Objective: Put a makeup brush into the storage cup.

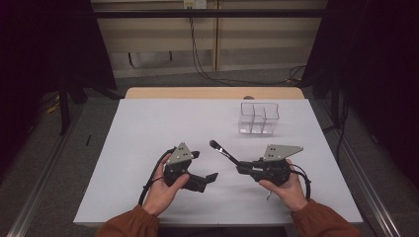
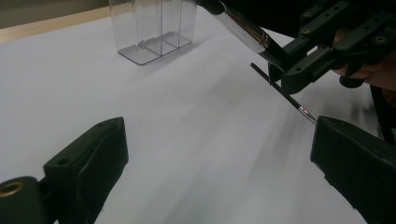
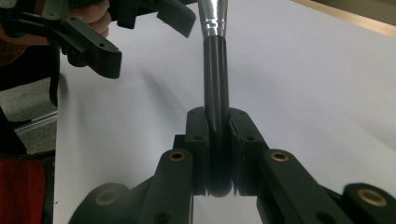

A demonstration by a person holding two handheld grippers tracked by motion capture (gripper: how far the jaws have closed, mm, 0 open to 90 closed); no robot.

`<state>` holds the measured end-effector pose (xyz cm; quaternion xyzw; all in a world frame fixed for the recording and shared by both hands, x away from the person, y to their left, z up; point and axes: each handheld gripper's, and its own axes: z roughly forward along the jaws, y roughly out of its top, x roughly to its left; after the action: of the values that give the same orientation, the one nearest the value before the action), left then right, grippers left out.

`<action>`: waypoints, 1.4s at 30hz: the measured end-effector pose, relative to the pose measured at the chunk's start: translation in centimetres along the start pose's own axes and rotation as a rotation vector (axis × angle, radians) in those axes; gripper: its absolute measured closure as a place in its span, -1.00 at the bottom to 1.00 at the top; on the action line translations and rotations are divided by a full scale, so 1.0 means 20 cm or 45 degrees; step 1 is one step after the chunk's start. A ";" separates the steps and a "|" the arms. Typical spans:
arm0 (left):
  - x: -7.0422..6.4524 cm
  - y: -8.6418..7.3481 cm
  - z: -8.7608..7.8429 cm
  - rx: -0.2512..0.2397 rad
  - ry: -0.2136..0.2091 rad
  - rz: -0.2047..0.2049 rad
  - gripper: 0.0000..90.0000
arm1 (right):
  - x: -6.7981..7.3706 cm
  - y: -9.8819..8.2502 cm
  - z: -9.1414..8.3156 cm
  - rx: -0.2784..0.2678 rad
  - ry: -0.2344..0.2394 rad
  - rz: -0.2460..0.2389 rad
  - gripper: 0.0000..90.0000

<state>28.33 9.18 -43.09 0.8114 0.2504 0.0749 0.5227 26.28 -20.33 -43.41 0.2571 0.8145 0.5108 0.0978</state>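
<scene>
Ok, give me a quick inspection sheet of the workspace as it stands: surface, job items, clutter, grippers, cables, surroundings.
Surface: white table top, bare; wooden edge at the far side.
Job's things: makeup brush with black handle and silver collar, held off the table; clear divided organizer upright at the far right, nothing seen in it.
Clutter: nothing seen.
Grippers: right gripper shut on the brush handle; left gripper open, holding nothing, jaws pointing toward the brush.
Cables: one black cable trails from each gripper; more hang down the back wall.
Surroundings: dark curtains both sides, grey floor, metal rails.
</scene>
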 end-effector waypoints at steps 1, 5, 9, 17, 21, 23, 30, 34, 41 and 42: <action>0.00 0.01 0.01 0.001 0.001 0.004 -0.91 | 0.00 0.00 0.00 -0.003 0.001 0.000 0.77; -0.02 0.03 0.03 -0.020 -0.021 0.010 -0.91 | 0.00 0.00 0.00 -0.008 0.001 0.004 0.77; -0.05 0.05 0.07 -0.005 -0.012 0.026 -0.80 | 0.00 0.00 0.00 -0.022 -0.001 0.006 0.77; -0.08 0.08 0.13 -0.025 -0.032 0.037 -0.80 | 0.01 0.00 0.00 -0.024 -0.001 0.003 0.77; -0.09 0.10 0.14 -0.056 -0.031 0.038 -0.60 | 0.01 0.00 0.00 -0.023 -0.005 0.006 0.77; -0.10 0.10 0.14 -0.076 -0.031 0.036 -0.48 | 0.01 0.00 0.00 -0.021 -0.002 0.007 0.77; -0.10 0.09 0.15 -0.118 -0.032 -0.021 -0.24 | 0.01 -0.01 0.01 -0.016 0.003 0.007 0.77; -0.09 0.09 0.15 -0.133 -0.037 -0.072 -0.10 | 0.01 -0.01 0.02 -0.014 0.008 0.005 0.77; -0.09 0.11 0.15 -0.155 -0.049 -0.092 0.16 | 0.02 -0.01 0.03 -0.005 0.027 0.001 0.77; -0.09 0.11 0.14 -0.155 -0.055 -0.088 0.17 | 0.02 -0.01 0.03 -0.008 0.026 0.001 0.77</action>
<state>28.60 5.21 -42.11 0.7704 0.2619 0.0546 0.5787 26.12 -19.69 -43.85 0.2520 0.8136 0.5161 0.0902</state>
